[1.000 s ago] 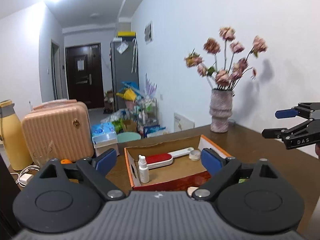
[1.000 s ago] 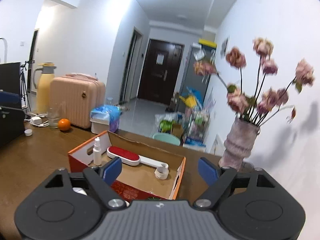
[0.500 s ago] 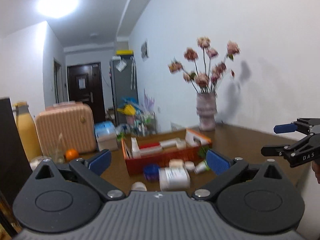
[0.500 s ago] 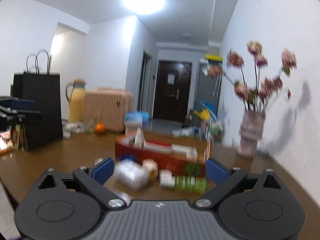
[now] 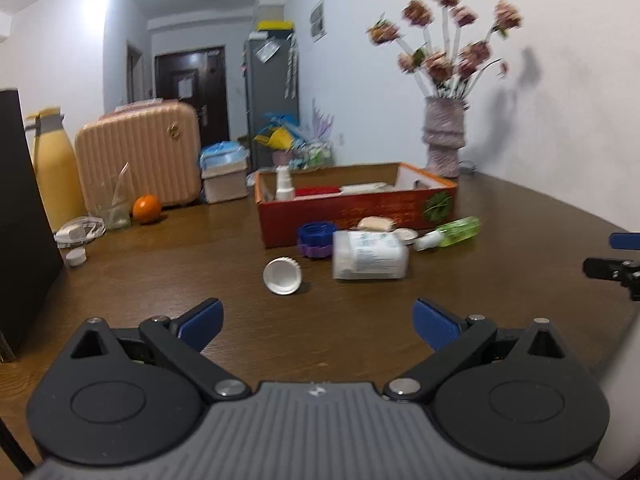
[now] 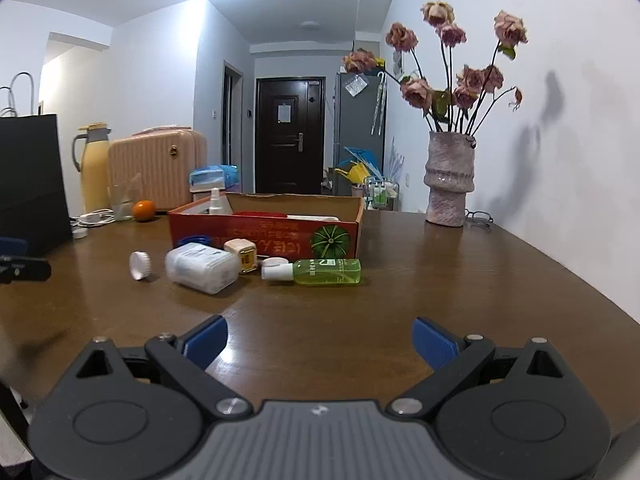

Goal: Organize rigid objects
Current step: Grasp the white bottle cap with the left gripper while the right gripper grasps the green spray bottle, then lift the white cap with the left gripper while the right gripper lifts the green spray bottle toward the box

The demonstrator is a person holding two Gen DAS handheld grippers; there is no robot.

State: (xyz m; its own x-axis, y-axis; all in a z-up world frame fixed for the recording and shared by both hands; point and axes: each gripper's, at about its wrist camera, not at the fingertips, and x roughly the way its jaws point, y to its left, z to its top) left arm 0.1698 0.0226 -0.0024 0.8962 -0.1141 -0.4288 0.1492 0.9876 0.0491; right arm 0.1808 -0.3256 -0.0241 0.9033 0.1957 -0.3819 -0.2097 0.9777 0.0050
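Observation:
A red cardboard box (image 5: pixel 356 204) (image 6: pixel 264 232) stands mid-table with a white spray bottle (image 5: pixel 284 184) and a red-and-white item inside. In front of it lie a white bottle (image 5: pixel 370 256) (image 6: pixel 202 267) on its side, a white cap (image 5: pixel 282 275) (image 6: pixel 140 265), a blue and purple lid stack (image 5: pixel 316 238), a beige block (image 6: pixel 240 250), a small round jar (image 6: pixel 276 261) and a green bottle (image 5: pixel 456 230) (image 6: pixel 326 272). My left gripper (image 5: pixel 318 320) and right gripper (image 6: pixel 320 338) hover low over the near table, both open and holding nothing, well short of these items.
A vase of dried roses (image 6: pixel 450 178) stands at the back right by the wall, with eyeglasses (image 6: pixel 478 216) beside it. At the left are a black bag (image 5: pixel 20 220), a yellow flask (image 5: pixel 56 172), a pink suitcase (image 5: pixel 140 152), a glass (image 5: pixel 112 208), an orange (image 5: pixel 147 208) and a charger cable (image 5: pixel 78 232).
Both grippers have sunk and drawn back from the box, so the loose items in front of it now show. Their jaws stand a little wider than before.

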